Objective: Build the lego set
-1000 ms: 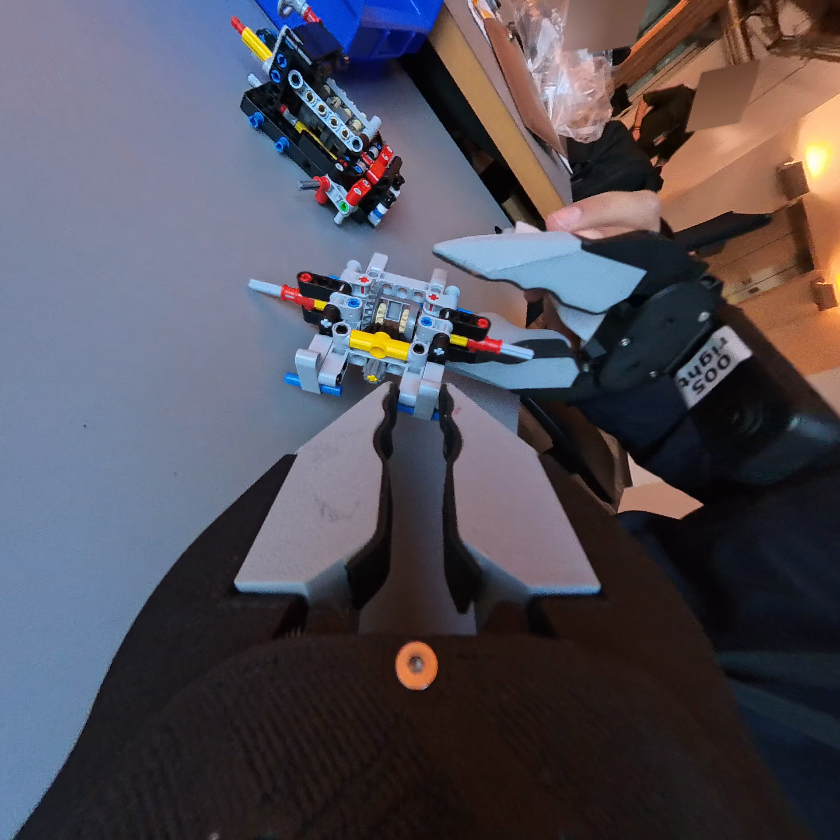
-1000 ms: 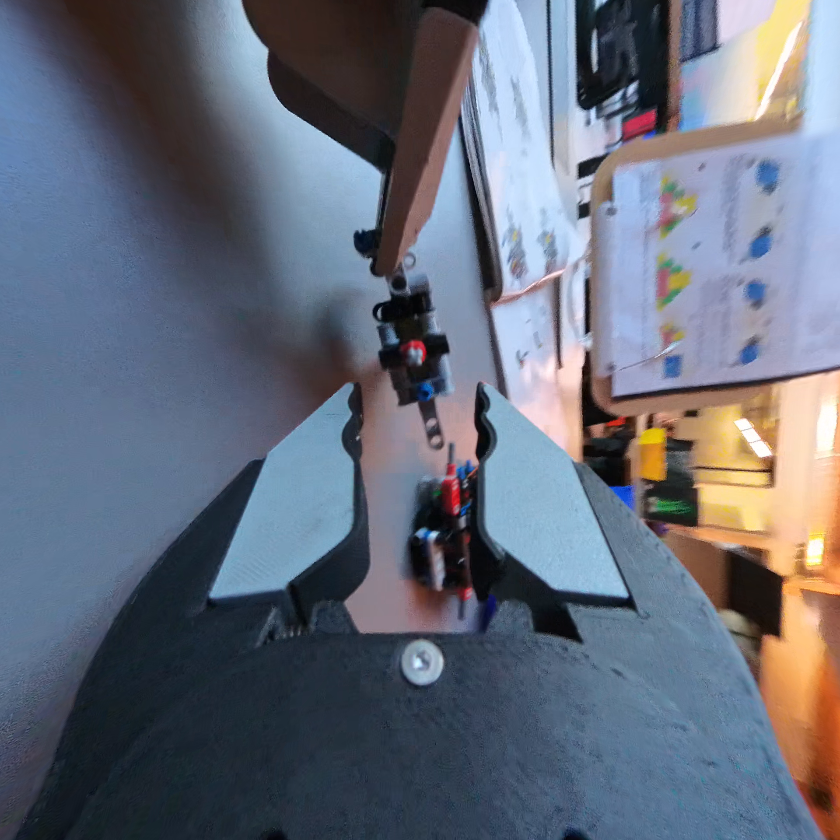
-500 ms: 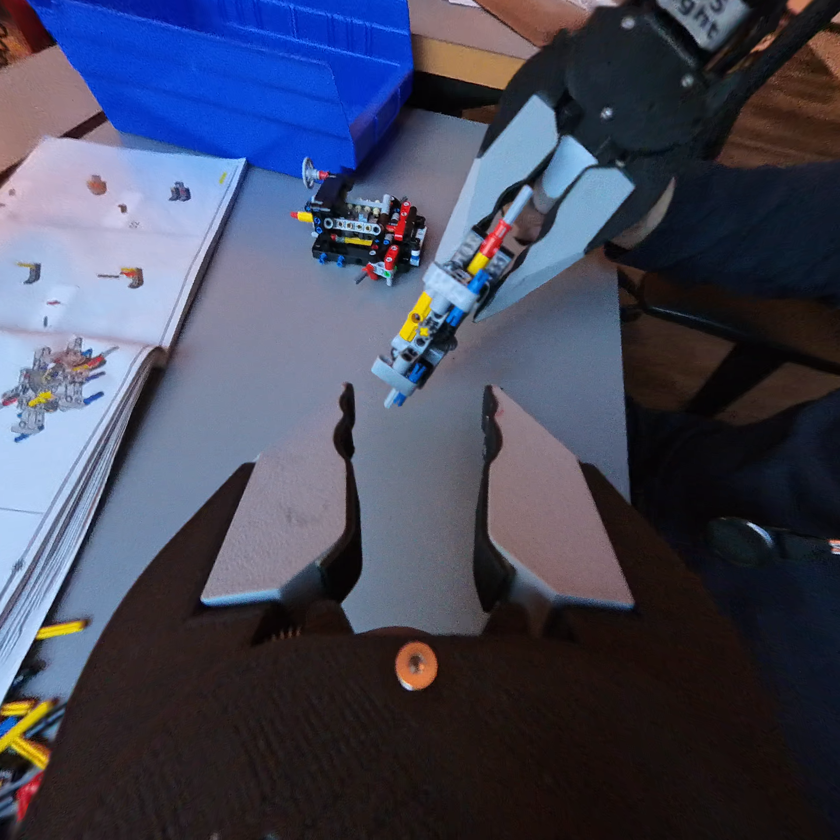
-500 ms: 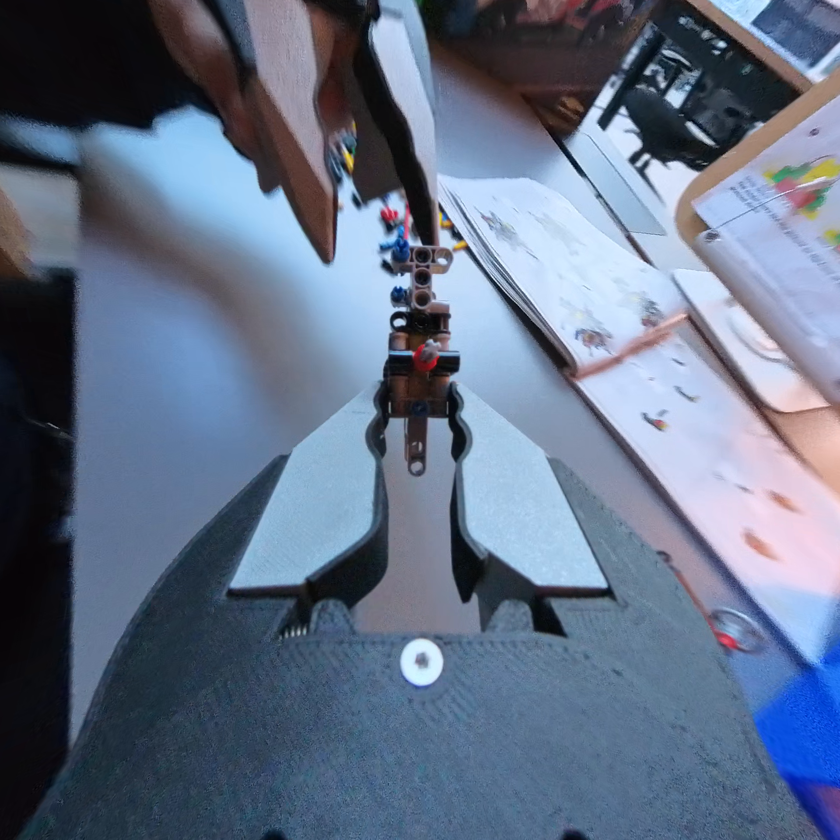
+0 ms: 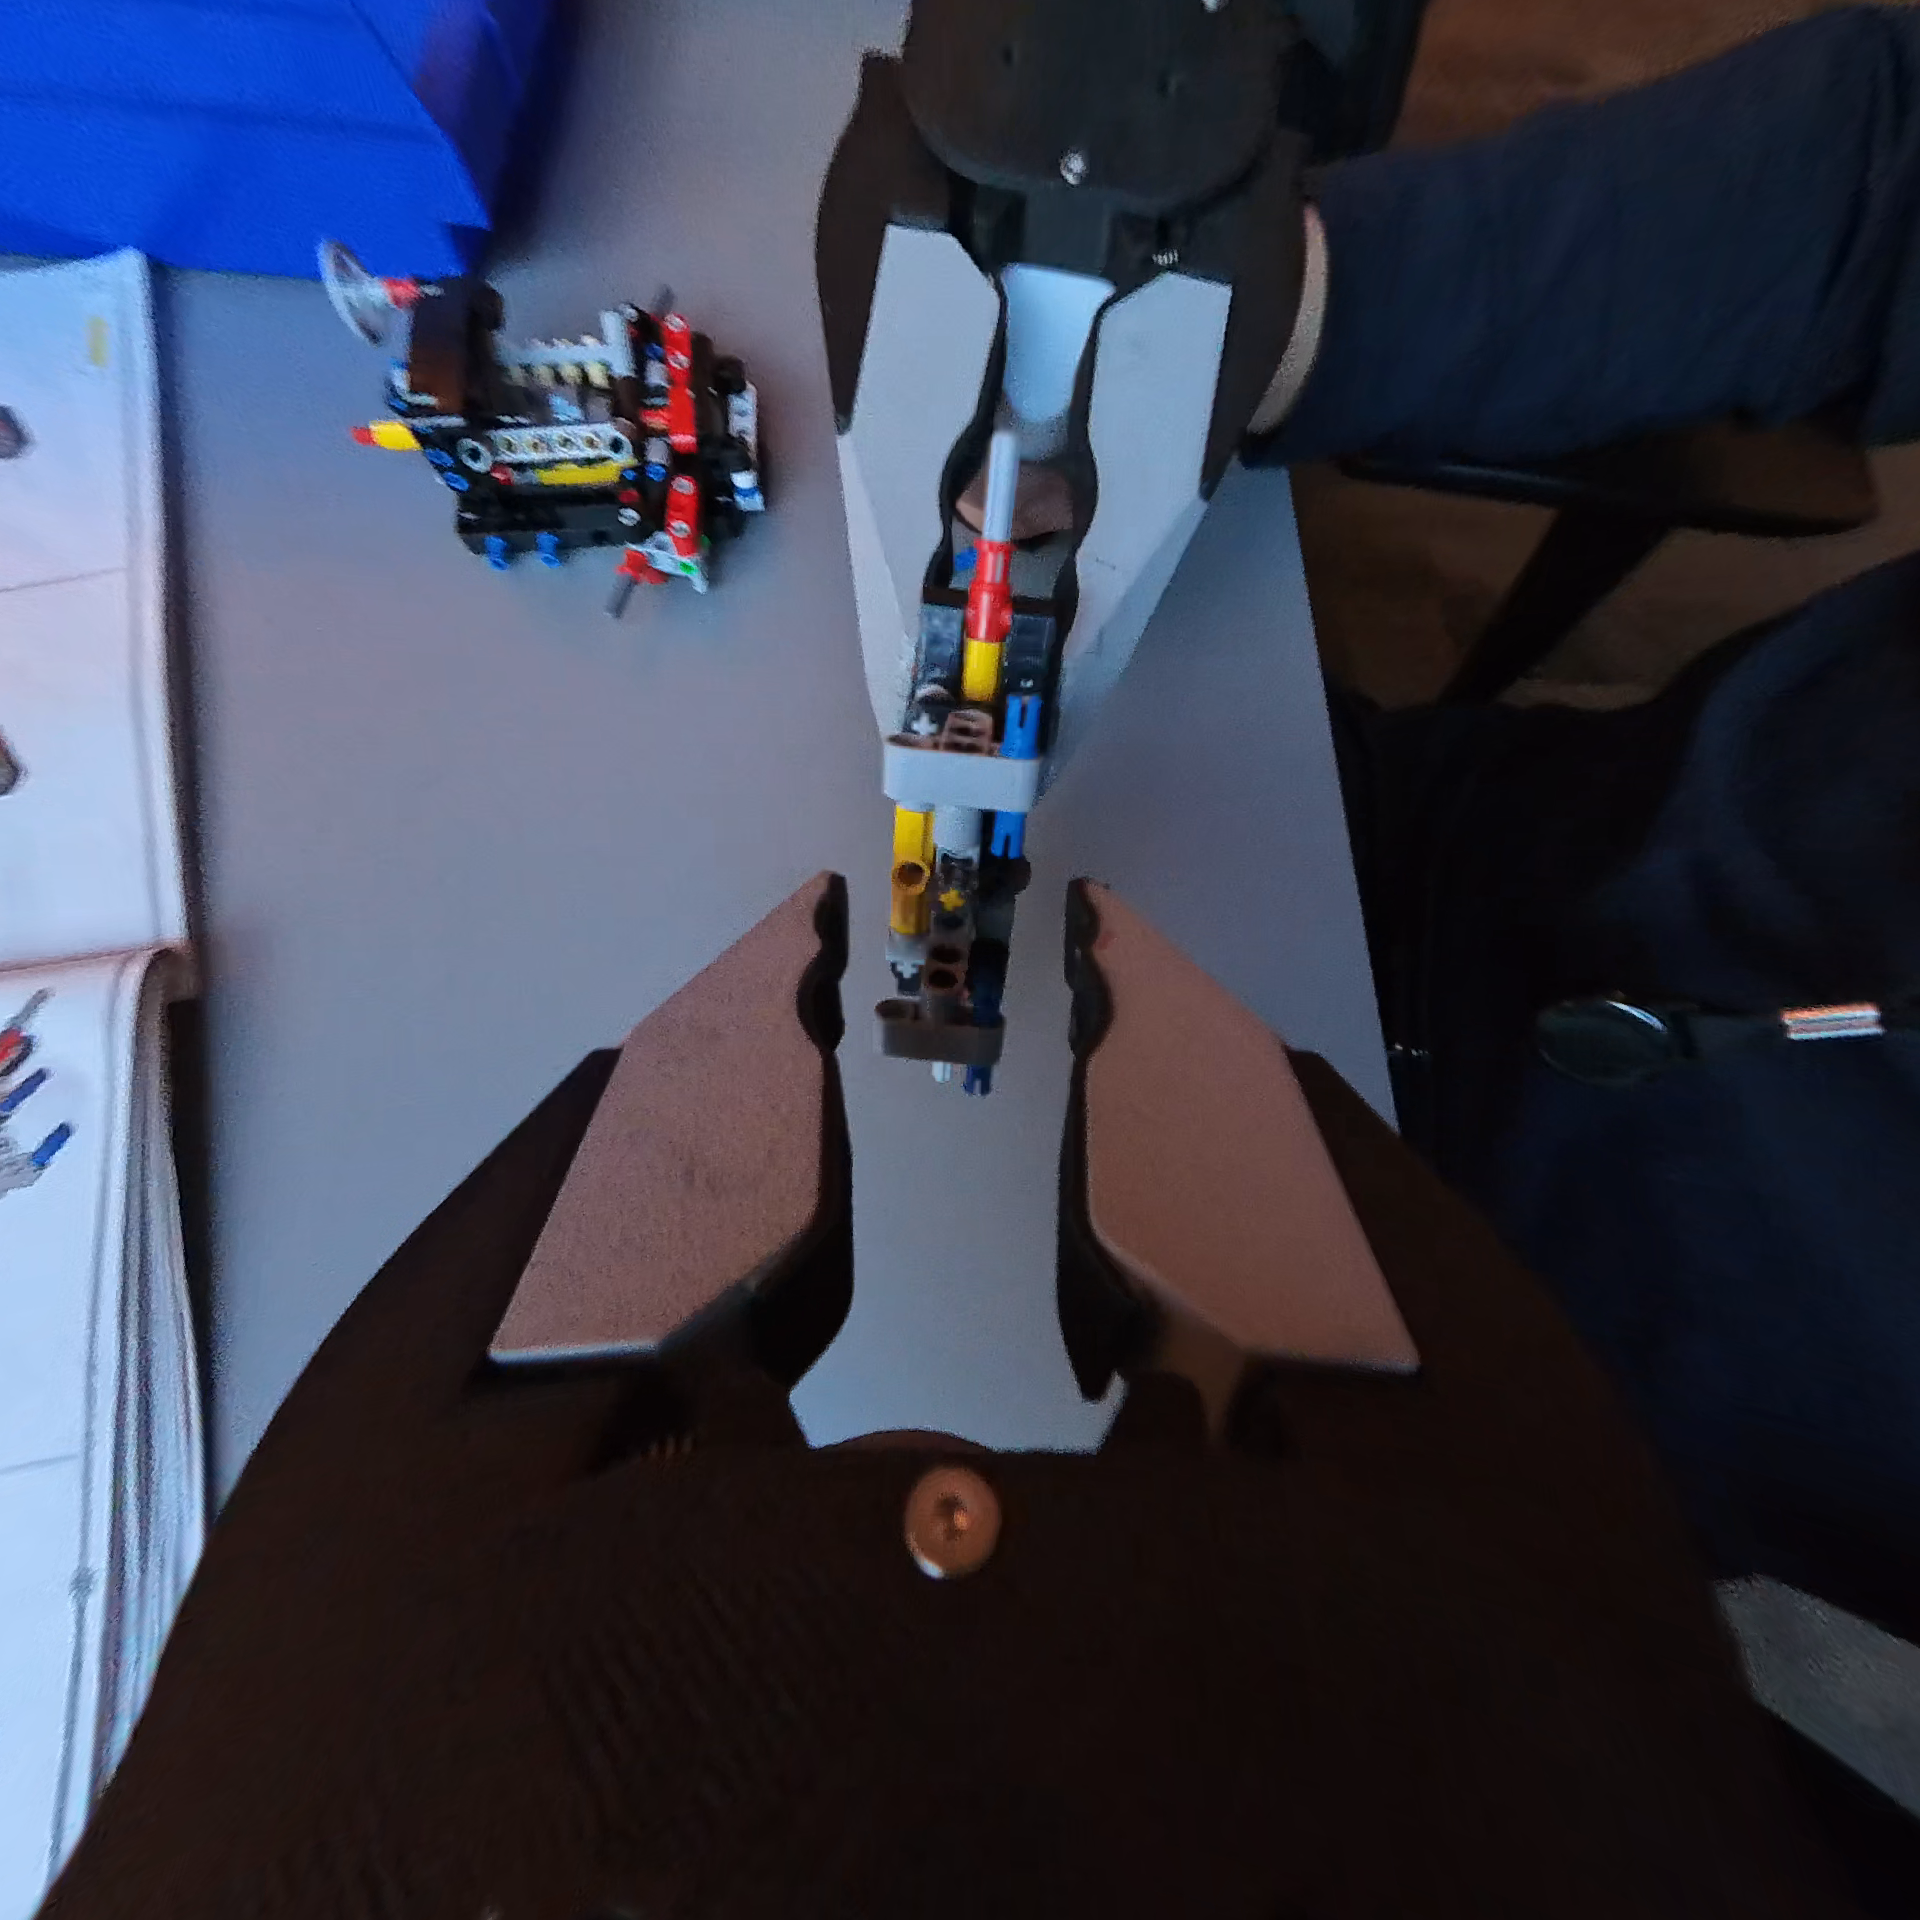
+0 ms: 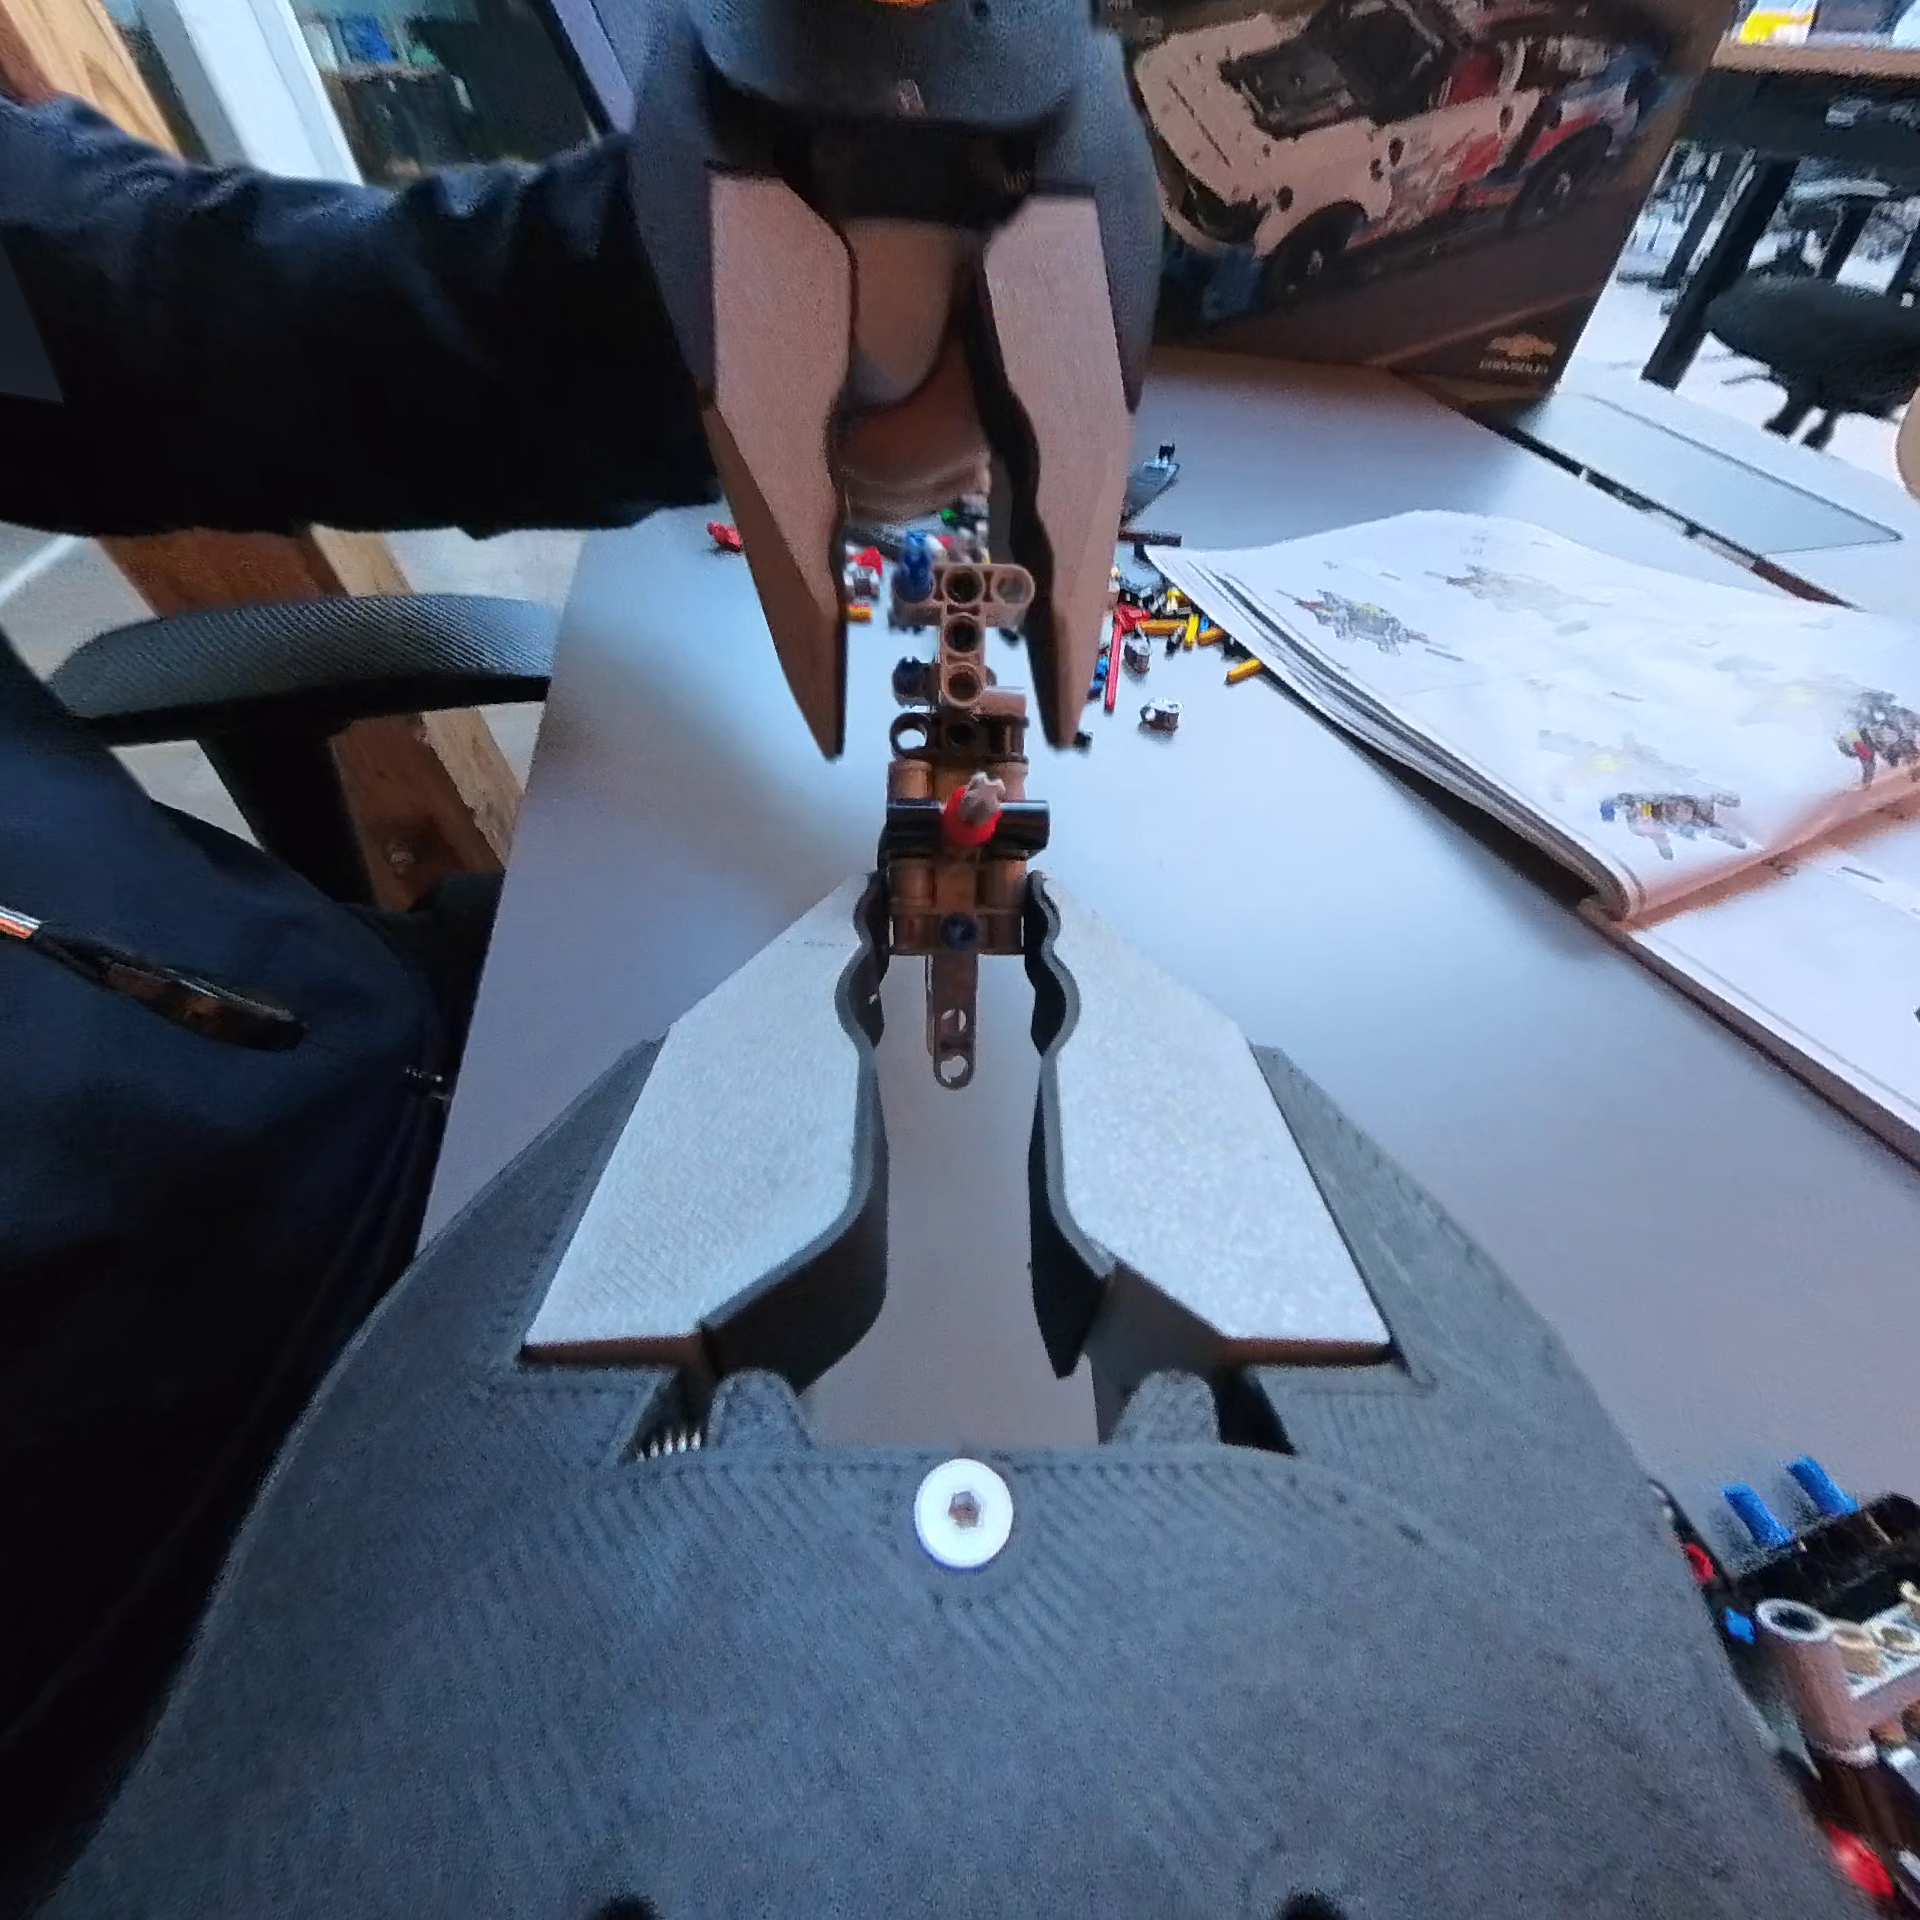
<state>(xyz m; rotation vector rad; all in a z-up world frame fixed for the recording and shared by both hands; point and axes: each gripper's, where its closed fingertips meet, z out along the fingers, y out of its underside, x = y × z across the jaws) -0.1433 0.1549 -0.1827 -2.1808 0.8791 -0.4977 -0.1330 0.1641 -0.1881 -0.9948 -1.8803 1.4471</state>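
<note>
A small assembly of grey, black, yellow, red and blue building pieces (image 5: 961, 790) hangs in the air over the grey table (image 5: 520, 831). My right gripper (image 6: 956, 914) is shut on one end of it, both pads pressed on its sides; it shows in the left wrist view (image 5: 971, 717) coming from the top. My left gripper (image 5: 956, 935) is open; the assembly's free end stands between its fingers with a gap on each side. In the right wrist view the left gripper (image 6: 951, 727) reaches down around the assembly's (image 6: 961, 831) far end.
A second, mostly black assembly (image 5: 582, 447) lies on the table near a blue bin (image 5: 229, 114). An open instruction booklet (image 6: 1558, 675) lies beside loose pieces (image 6: 1143, 634). A box with a car picture (image 6: 1403, 177) stands behind. A chair armrest (image 6: 301, 655) is off the table edge. My left and right fingertips are right by each other.
The assembly lay on the table; my right gripper shut on its end and lifted it. My left gripper let go, opened wide, then narrowed around the raised assembly's free end.
</note>
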